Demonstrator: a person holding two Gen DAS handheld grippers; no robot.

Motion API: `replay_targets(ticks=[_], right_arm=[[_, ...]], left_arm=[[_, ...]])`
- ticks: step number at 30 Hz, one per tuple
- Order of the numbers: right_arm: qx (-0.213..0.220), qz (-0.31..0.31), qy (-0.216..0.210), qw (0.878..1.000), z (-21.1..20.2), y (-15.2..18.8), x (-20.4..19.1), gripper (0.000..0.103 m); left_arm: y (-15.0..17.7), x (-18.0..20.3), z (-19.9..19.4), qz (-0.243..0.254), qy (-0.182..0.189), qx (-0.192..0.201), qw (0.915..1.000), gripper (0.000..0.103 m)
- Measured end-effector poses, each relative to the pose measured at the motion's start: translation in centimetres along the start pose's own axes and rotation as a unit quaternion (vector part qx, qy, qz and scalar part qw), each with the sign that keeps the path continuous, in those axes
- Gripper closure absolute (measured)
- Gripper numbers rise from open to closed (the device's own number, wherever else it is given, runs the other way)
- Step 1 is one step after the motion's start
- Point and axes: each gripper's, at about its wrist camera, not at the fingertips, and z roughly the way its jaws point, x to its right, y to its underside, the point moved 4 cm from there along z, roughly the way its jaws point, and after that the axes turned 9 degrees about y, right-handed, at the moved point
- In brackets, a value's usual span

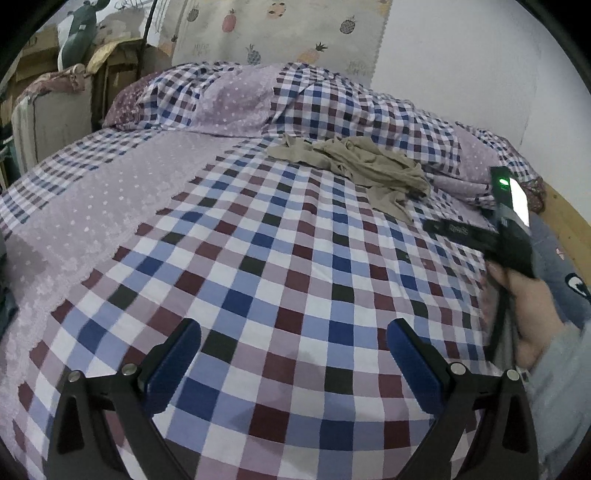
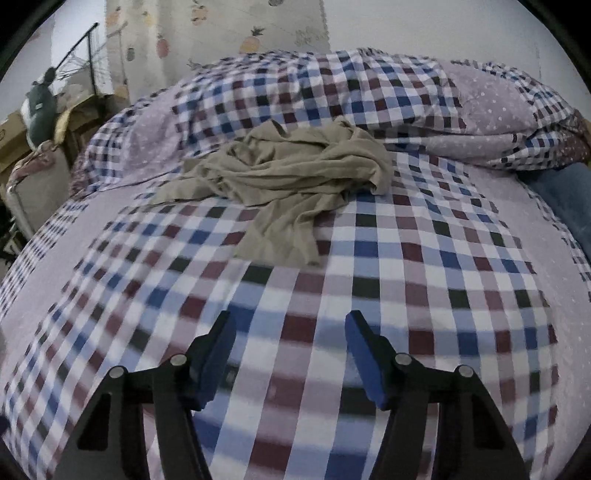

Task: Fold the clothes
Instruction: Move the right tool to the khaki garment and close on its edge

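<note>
A crumpled beige garment lies in a heap on the checked bed sheet, near the folded quilt at the head of the bed. My left gripper hovers open over bare sheet, well short of the garment, nothing between its blue pads. My right gripper is also open and empty, a short way in front of the garment's trailing sleeve. In the left wrist view, the right gripper's black body shows at the right, held by a person's hand.
A folded checked and lilac quilt lies across the head of the bed. Cardboard boxes and a chair stand left of the bed. A wooden bed edge and blue fabric lie on the right. A pineapple-print curtain hangs behind.
</note>
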Motion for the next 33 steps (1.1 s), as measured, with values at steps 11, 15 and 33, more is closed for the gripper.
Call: replay_targets(ticks=[11,15,33], right_arm=[[-0.026,0.019,0.01,0.999,8.3,-3.2,0.1,0.047],[-0.017,0.035,0.006,0.999,9.4,-4.2,0.4,0.059],[0.041,0.017,-0.05,0.998,-0.1,0.8,0.2,0.102]], left_arm=[[1.0,0.1,1.1,-0.026,0.019,-0.027,0.9991,0.001],[1.1,0.1,1.0,-0.028,0.021,-0.029,0.999,0.001],[0.2,-0.9,1.2,-0.094,0.063,-0.022,0.9933,0.002]])
